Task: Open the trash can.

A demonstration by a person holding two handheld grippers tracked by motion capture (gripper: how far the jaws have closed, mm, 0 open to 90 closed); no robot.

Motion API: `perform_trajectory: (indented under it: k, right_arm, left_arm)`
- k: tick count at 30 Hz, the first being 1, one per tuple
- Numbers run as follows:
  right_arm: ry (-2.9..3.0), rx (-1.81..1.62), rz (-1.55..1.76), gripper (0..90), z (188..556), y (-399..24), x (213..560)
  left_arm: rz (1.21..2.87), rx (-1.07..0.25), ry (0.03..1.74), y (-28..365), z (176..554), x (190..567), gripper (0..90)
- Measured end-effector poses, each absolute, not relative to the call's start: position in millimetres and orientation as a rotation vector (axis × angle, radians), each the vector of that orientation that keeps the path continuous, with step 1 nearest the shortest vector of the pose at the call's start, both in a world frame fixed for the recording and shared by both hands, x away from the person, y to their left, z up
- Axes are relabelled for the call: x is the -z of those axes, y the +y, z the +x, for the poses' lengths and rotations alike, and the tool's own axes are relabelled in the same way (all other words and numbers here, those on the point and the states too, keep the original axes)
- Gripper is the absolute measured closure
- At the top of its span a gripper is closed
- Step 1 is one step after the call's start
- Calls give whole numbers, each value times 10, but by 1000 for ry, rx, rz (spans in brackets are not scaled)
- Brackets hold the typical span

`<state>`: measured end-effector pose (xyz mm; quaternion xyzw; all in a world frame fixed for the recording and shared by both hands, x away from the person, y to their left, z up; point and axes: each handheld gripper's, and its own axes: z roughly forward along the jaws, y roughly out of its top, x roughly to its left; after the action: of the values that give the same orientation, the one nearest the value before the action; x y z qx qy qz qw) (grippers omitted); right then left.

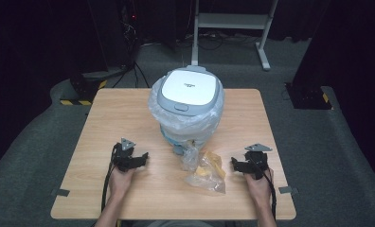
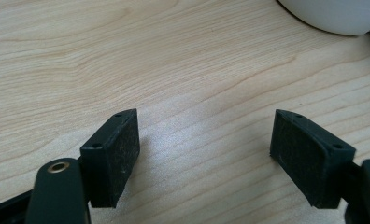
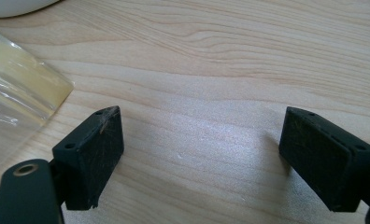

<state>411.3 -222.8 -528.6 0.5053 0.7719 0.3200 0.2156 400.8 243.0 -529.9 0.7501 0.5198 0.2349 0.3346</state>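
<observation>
Bin (image 1: 189, 90) lidded, bag-lined | crumpled bag (image 1: 204, 171) before it | grippers apart

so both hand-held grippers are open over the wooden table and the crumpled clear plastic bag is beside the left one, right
Not quite: the crumpled clear plastic bag lies beside the right hand-held gripper, as the high view shows. Both the left hand-held gripper and the right are open over the light wooden table.

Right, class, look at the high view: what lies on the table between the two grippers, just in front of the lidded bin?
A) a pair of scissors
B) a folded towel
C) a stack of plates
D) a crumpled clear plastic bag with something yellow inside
D: a crumpled clear plastic bag with yellow contents lies on the table between the left gripper and the right gripper, in front of the bin.
</observation>
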Motion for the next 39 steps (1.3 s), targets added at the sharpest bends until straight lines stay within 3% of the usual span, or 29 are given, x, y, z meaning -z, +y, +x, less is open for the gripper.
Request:
perform_trajectory:
  k: [24, 39]
  right_arm:
    - [2138, -881, 1393, 142, 4109, -2229, 5286]
    - [2138, -881, 1392, 142, 4109, -2230, 5287]
  left_arm:
    - [1960, -611, 1373, 2408, 4022, 5290, 226]
    - [1975, -543, 1373, 2308, 4025, 5253, 175]
